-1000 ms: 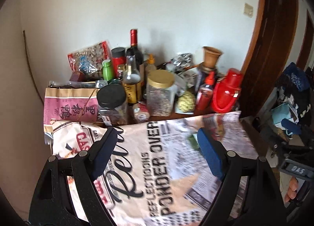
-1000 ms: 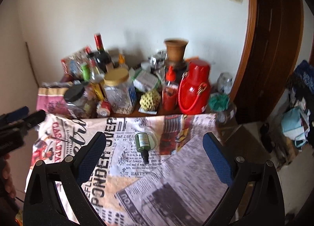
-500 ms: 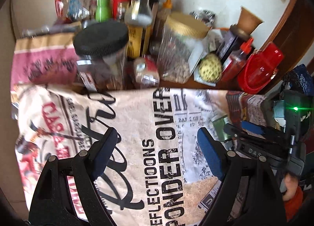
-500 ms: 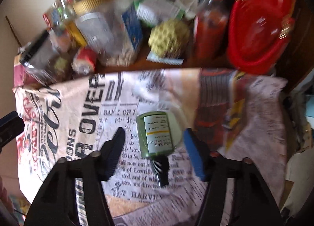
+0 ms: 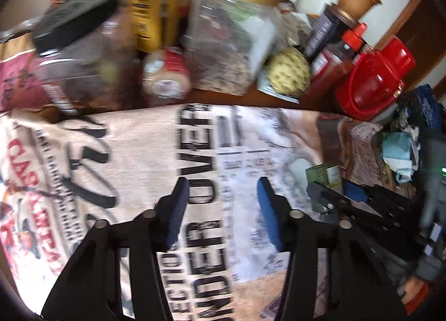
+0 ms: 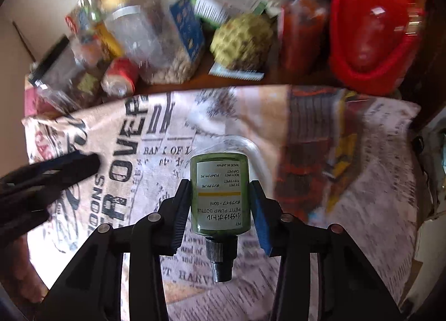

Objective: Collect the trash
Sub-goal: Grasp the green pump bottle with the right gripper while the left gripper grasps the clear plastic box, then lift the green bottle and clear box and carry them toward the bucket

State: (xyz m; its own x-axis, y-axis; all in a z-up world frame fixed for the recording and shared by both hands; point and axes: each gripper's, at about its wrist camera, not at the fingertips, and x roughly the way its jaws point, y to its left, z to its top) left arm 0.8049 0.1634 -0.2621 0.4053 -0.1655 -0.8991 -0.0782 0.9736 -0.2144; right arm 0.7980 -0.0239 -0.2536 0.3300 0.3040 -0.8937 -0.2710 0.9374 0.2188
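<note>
The small green pump bottle is seen lying on its side on the newspaper-print cloth, cap end towards the camera, between the blue pads of the right gripper; the pads are drawn in close against its flanks, though whether they already press on it cannot be told for certain. A clear domed cover lies just beyond the bottle's base. The bottle is judged light, being small, labelled plastic; its wall is smooth and round, so it may roll or slip if squeezed off-centre; a hold across the labelled middle of the body is thought best, rather than on the narrow ribbed black neck. The cloth beneath is soft and rumpled, so it may be dragged along. The left gripper is held over the cloth with its jaws partly apart and nothing between them. Behind, hard jars, a bumpy green fruit and a glossy red jug are crowded together.
</note>
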